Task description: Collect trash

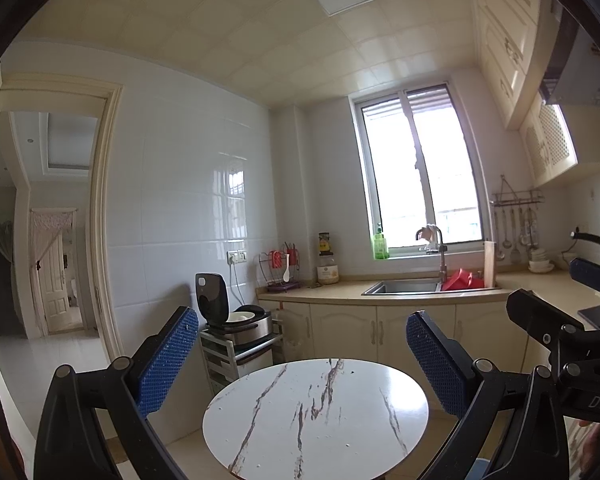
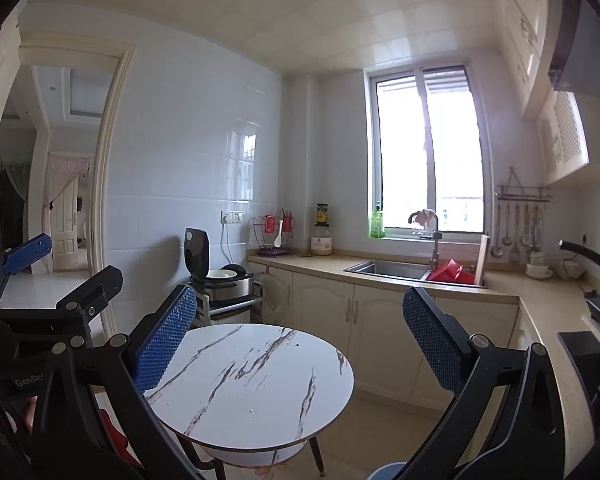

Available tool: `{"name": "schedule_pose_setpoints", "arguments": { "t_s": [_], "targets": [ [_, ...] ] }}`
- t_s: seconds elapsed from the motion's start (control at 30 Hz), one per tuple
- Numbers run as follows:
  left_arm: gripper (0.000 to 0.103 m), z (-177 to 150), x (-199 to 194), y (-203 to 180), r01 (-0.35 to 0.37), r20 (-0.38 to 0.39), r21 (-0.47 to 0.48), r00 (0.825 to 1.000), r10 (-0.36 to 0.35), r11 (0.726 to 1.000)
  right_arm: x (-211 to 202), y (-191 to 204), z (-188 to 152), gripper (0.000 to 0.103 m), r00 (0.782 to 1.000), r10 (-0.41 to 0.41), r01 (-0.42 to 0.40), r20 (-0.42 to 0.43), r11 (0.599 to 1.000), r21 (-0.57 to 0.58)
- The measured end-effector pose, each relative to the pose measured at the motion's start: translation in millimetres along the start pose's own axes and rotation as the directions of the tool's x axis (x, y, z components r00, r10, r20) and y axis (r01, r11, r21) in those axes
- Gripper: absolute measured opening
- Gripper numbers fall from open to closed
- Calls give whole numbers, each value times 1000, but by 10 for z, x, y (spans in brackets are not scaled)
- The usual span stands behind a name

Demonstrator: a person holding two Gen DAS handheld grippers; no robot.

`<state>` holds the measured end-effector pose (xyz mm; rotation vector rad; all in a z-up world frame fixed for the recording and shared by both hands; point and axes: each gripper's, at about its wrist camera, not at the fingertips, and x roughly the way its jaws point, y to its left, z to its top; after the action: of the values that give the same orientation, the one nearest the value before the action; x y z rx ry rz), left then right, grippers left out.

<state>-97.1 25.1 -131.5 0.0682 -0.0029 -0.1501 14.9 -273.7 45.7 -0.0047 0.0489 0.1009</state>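
Two hand-held grippers here, and we've got both spread wide with nothing between the blue pads. Our left hand-held gripper (image 1: 302, 354) hangs above the round marble-look table (image 1: 316, 416), touching nothing; our right hand-held gripper (image 2: 300, 336) does the same over that table, just from further right. Each camera catches the other tool at its edge, so they sit close side by side.

As for trash, we can't spot any real piece of it. The tabletop only carries a few tiny specks, too small to tell what they are.

Past the table there's the rice cooker (image 1: 236, 316) with its lid up on a small cart, then the bench (image 1: 380, 294) with the sink (image 1: 402, 287), something red (image 1: 460, 280) in the sink's right side, and a green bottle (image 1: 380, 245) on the window sill.

View differences: the right wrist shows the table's lower shelf and legs, a black pan handle (image 2: 584, 256) and a dark cooktop (image 2: 588, 356) along the bench's right side. The left wrist shows more ceiling, and a bit of a hand at the lower right.
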Motion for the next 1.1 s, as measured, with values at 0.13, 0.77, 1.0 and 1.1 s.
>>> {"name": "schedule_pose_setpoints", "arguments": {
  "t_s": [0.13,0.77,1.0,1.1],
  "targets": [
    [102,-8,0,24,1,-1,1,1000,-1,1000,-3,5,3,103,1000,-2,2,-1,1000,-1],
    [102,39,52,163,6,-3,4,1000,-6,1000,-3,18,0,103,1000,-2,2,-4,1000,2],
    [102,51,62,211,6,-3,3,1000,-6,1000,-2,19,4,103,1000,-1,1,-4,1000,3],
    [102,52,63,214,6,-4,3,1000,-6,1000,-1,22,6,103,1000,-2,2,-4,1000,2]
  ]
}}
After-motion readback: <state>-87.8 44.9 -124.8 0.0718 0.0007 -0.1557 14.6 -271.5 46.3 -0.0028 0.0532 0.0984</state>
